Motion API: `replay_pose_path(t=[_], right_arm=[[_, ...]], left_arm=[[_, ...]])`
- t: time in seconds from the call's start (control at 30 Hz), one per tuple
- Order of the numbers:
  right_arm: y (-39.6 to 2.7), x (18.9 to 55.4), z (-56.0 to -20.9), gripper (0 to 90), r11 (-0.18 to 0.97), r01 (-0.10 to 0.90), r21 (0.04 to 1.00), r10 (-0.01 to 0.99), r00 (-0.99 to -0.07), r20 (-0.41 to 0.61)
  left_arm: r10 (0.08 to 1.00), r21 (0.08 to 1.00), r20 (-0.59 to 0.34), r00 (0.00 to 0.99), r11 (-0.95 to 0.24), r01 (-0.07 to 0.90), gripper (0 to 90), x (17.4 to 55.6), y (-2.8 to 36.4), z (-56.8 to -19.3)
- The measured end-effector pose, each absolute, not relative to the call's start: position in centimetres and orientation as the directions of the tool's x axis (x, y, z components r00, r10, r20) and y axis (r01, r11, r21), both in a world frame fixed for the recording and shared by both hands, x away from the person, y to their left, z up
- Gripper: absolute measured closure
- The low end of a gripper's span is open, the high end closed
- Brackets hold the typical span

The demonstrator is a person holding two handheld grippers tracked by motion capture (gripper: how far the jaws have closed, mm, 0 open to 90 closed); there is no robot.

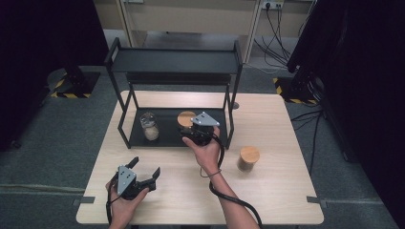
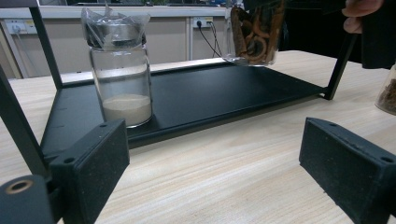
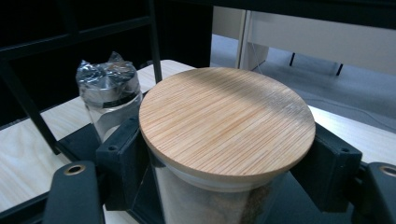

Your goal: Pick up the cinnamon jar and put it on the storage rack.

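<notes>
Jar with a wooden lid (image 3: 226, 126) sits clamped between the two black jaws of the right claw (image 1: 191, 130), which press on the glass just under the lid from either side. In the right claw's own view the round, pale-grained lid lies flat on the jar, and brown contents show through the glass below. From above, the person's right hand (image 1: 206, 151) holds this claw over the right half of the rack's black bottom tray (image 1: 167, 136), near the tray's front edge.

Beside it on the tray's left half stands a second glass jar (image 1: 150, 125), upright, its mouth covered with crinkled clear wrap and a shallow layer of pale powder at its bottom. The two jars are near each other but apart.

The black metal rack (image 1: 174, 61) stands at the far middle of the bench (image 1: 267, 191).

A third jar with a wooden lid (image 1: 248, 158) stands on the bench, right of the rack.

The left claw (image 1: 143, 172) rests near the bench's front left corner, its jaws spread wide with nothing between them.
</notes>
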State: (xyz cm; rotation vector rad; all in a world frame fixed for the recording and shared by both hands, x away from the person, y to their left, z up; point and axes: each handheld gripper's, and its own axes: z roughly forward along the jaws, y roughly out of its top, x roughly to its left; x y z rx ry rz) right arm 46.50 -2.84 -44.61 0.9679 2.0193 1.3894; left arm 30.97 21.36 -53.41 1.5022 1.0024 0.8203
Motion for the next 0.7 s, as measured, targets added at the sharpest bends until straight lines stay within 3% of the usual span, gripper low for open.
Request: replay_pose_path(t=[0.7], right_arm=[[-1.4,48.1,-45.6,26.3,0.223,0.314,0.923,0.792,-0.610,0.017]], left_arm=[[0.914,0.987,-0.026,0.405,-0.042,0.158,7.9,31.0,21.4,-53.4]])
